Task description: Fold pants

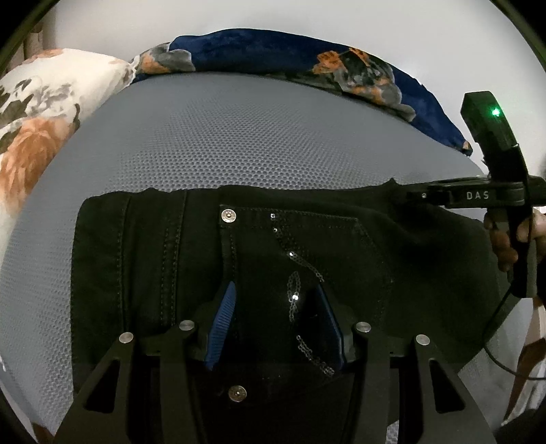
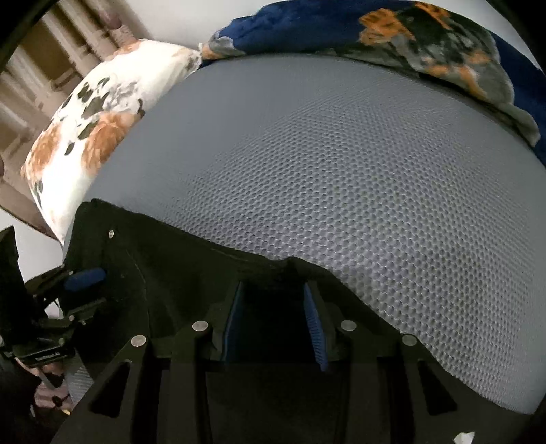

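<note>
Left tongs: nearest us in the left wrist view, at 6 o'clock. The blue pads stand apart with black cloth between them; we cannot tell if they press it.
Pants: black, with sequin trim by a pocket and two metal rivets. They lie flat on the bed, filling the lower half of the left view, from 8 o'clock to 3 o'clock.
Right tongs: at 6 o'clock in the right wrist view, over the pants' edge. Their pads are also apart, with dark cloth between; too dark for us to judge a grip.
Hand: at 3 o'clock in the left view, wrapped around the right tool's handle.
Step in hand: we judge both tongs are taking hold of one edge of the pants to make a fold.
Doing it well: close both firmly on the edge, catch every layer, lift together, keep the edge straight and taut.
Writing: "DAS" in pale letters on the right tool's arm, at 3 o'clock. The left tool's label in the right view is too small to read.
Bed: grey honeycomb mesh beyond the pants.
Pillow: floral, at 10 o'clock.
Blanket: navy floral, at 12 o'clock, farthest.
</note>
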A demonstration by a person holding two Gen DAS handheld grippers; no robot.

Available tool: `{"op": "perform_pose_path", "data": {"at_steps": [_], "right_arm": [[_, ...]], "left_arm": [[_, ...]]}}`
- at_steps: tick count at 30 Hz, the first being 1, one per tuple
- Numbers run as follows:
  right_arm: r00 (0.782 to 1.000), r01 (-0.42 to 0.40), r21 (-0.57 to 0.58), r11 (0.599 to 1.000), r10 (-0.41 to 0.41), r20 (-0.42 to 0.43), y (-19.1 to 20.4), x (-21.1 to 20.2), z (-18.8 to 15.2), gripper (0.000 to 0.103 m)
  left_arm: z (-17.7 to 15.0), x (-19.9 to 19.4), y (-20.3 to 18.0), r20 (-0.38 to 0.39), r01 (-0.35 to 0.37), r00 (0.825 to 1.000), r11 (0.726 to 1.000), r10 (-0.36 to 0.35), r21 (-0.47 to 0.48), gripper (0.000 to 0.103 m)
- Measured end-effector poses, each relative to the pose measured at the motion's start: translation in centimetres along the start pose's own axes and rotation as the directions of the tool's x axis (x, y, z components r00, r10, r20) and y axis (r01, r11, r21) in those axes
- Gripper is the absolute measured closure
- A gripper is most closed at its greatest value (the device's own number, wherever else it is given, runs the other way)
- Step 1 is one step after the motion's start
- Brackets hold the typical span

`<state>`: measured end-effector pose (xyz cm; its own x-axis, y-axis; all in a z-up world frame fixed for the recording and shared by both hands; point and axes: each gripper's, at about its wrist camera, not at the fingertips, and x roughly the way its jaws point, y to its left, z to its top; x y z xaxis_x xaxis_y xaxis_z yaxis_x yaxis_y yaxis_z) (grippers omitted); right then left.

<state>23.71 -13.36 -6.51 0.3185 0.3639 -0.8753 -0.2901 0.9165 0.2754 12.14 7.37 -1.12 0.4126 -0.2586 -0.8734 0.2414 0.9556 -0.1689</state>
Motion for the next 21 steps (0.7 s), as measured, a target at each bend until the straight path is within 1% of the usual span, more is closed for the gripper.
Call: {"op": "perform_pose_path", "data": {"at_steps": [1,2,4,5,9,12,16,18,21], "right_arm": [[1.0,0.011,-0.011,1.0,-0.011,0.017,0.1,-0.2,0.0,0.088],[1.0,0.011,-0.007,1.0,-0.01,0.022,0.0,-0.3,0.1,0.092],[0.999,0.001,0.041,0.999,-0.003,0.042,-0.6,-0.6,0.2,0.094],[0.998,0.011,0.057,0.998,-0.014,0.056,-0.7,-0.6,0.4,0.095],[0.997,0.055,0.075,0.996,-0.06,0.058,-0.6,0.6,1.0,0.096],[0.996,0.057,0.095,0.994,-0.062,0.056,-0.7,1.0,1.3,0.096],[0.994,0.093,0.079,0.993,-0.098,0.058,0.0,0.7,1.4,0.09],[0.988,0.112,0.093,0.989,-0.122,0.1,0.5,-0.5,1.3,0.089],[0.975,0.136,0.115,0.984,-0.153,0.158,1.1,-3.0,0.3,0.088]], "left_arm": [[0.0,0.0,0.0,0.002,-0.001,1.0,1.0,0.001,0.002,0.053],[0.0,0.0,-0.1,0.003,0.0,1.0,1.0,0.0,0.004,0.052],[0.0,0.0,-0.2,0.005,0.001,1.0,1.0,-0.001,0.007,0.05],[0.0,0.0,-0.3,0.005,-0.001,1.0,1.0,0.001,0.008,0.049],[0.1,0.0,-0.5,0.001,-0.006,1.0,1.0,0.006,0.016,0.048],[0.2,0.0,-0.5,-0.001,-0.011,1.0,1.0,0.011,0.018,0.048],[0.2,0.1,-0.9,-0.004,-0.025,1.0,0.999,0.025,0.033,0.044],[0.2,0.2,-1.3,-0.003,-0.04,0.999,0.998,0.041,0.048,0.041],[0.2,0.2,-1.8,-0.001,-0.061,0.998,0.996,0.061,0.063,0.04]]}}
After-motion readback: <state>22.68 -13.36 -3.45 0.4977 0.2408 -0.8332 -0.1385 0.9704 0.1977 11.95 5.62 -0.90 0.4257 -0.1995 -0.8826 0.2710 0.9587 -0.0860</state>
